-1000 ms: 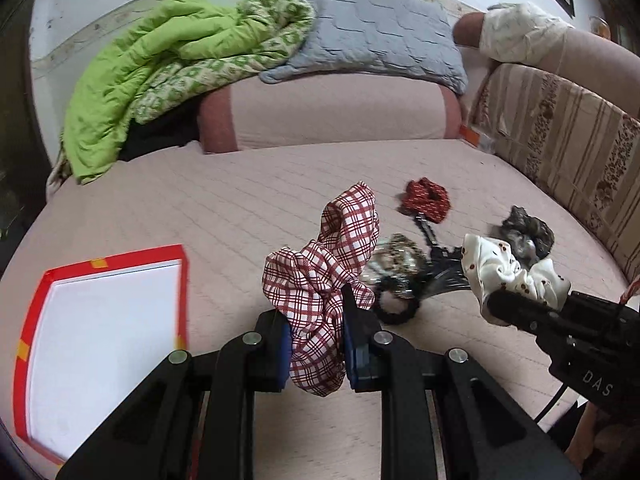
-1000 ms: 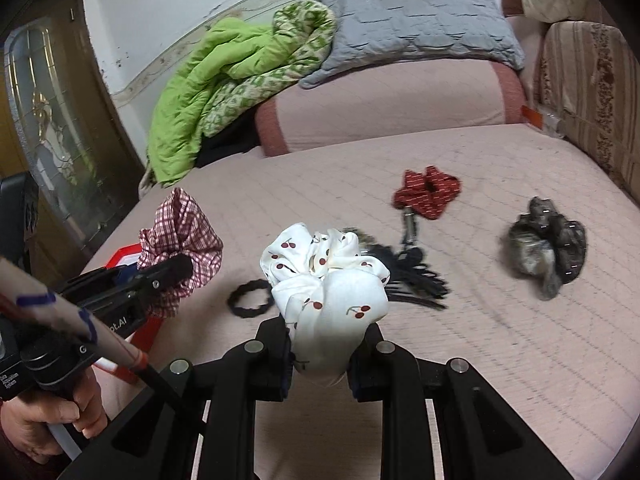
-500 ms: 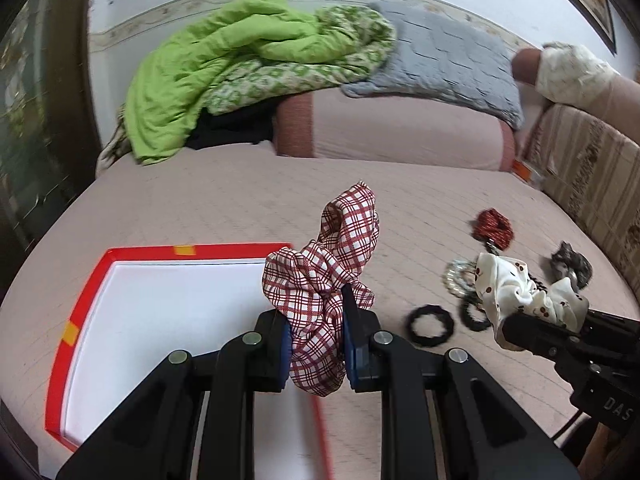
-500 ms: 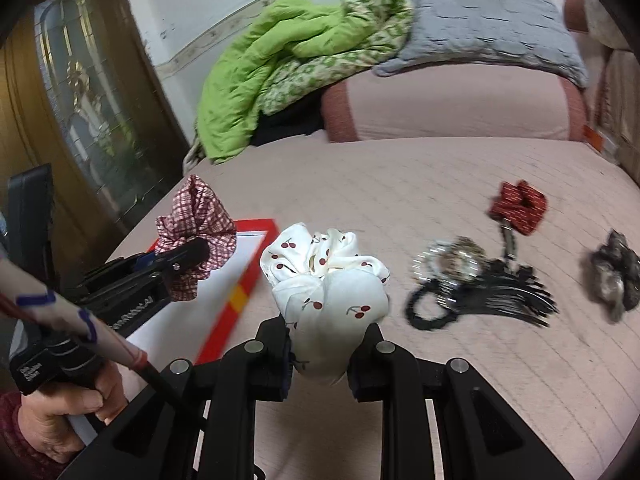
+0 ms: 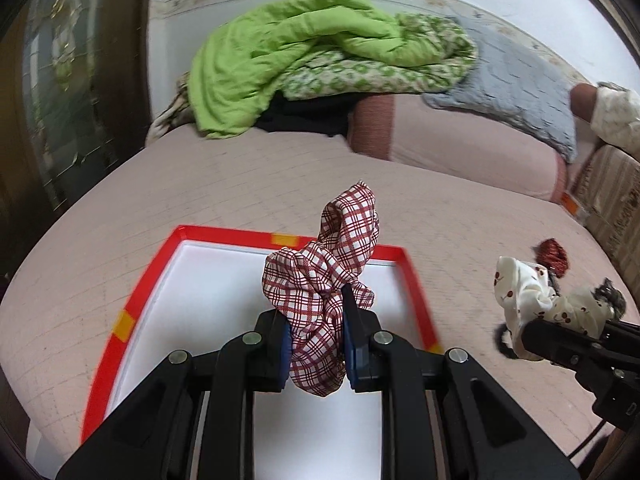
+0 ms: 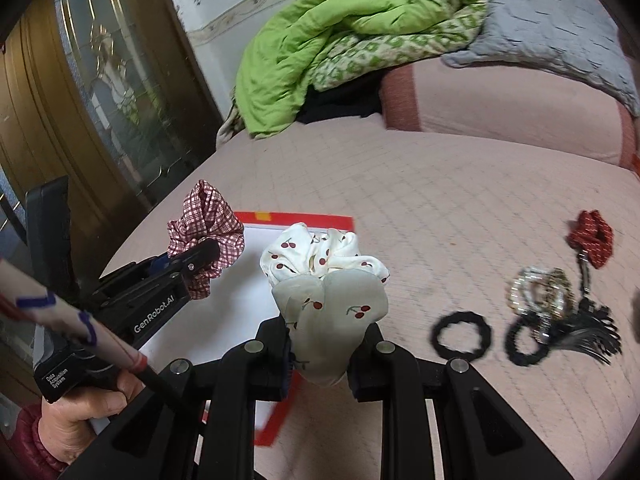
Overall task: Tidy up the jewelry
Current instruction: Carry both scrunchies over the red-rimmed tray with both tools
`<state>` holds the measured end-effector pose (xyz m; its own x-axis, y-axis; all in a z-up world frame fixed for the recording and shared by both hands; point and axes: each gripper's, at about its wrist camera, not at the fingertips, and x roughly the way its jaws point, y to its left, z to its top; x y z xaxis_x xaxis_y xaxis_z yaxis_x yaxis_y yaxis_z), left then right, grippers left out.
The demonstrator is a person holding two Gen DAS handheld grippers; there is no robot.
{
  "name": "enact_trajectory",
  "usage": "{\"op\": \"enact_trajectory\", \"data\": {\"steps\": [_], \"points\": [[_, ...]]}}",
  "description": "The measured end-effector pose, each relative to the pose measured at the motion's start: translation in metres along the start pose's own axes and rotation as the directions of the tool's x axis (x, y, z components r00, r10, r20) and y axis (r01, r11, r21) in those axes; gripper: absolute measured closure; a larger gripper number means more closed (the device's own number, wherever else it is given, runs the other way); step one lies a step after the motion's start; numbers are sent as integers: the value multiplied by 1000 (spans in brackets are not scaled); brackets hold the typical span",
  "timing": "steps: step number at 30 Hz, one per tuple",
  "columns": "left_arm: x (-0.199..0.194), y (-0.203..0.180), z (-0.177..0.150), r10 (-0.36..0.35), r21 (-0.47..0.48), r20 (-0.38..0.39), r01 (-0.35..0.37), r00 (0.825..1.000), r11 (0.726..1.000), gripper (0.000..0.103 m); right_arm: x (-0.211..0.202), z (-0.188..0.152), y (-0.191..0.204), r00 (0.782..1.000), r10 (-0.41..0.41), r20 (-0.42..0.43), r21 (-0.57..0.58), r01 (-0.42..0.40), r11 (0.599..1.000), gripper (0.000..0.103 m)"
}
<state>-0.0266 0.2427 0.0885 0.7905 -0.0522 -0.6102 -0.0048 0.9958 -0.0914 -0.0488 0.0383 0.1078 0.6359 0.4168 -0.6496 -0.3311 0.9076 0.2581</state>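
Both grippers are travelling across the bed toward the red-rimmed tray [image 5: 144, 276], which a second ago sat off to the side and is now lying directly under the left gripper [image 5: 316, 340]. That tool is clenching the red plaid scrunchie [image 5: 324, 280], held above the tray's white floor. To its right, the right gripper [image 6: 320, 348] is pinching the cherry-print scrunchie [image 6: 324, 280], hovering over the tray's near corner. For a clean drop, each probably wants lowering close to the tray floor, well inside the rim, before the fingers part. Remaining black hair ties [image 6: 460, 334], beaded bracelets [image 6: 538, 292] and a red scrunchie [image 6: 592, 236] are lying on the pink quilted bedspread [image 6: 400, 184]. A green quilt [image 5: 288, 52] is heaped at the headboard end.
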Motion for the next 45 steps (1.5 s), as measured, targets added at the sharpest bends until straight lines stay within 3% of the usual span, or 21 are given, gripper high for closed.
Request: {"op": "enact_trajectory", "data": {"steps": [16,30,34,40,45], "points": [[53,52,18,120,-26,-66,-122,991,992,83,80,39,39,995,42,-87,-37,-46,998,80],[88,75,26,78,-122,-241,-110,967,986,83,136,52,39,986,32,-164,-13,-35,999,80],[86,73,34,58,-124,-235,-89,970,988,83,142,57,35,985,17,-170,-14,-20,1000,80],[119,72,38,47,-120,-310,-88,950,989,83,149,61,29,983,-4,-182,-7,3,1000,80],[129,74,38,51,-121,-321,-94,946,988,83,158,63,31,980,-2,-201,-9,0,1000,80]]}}
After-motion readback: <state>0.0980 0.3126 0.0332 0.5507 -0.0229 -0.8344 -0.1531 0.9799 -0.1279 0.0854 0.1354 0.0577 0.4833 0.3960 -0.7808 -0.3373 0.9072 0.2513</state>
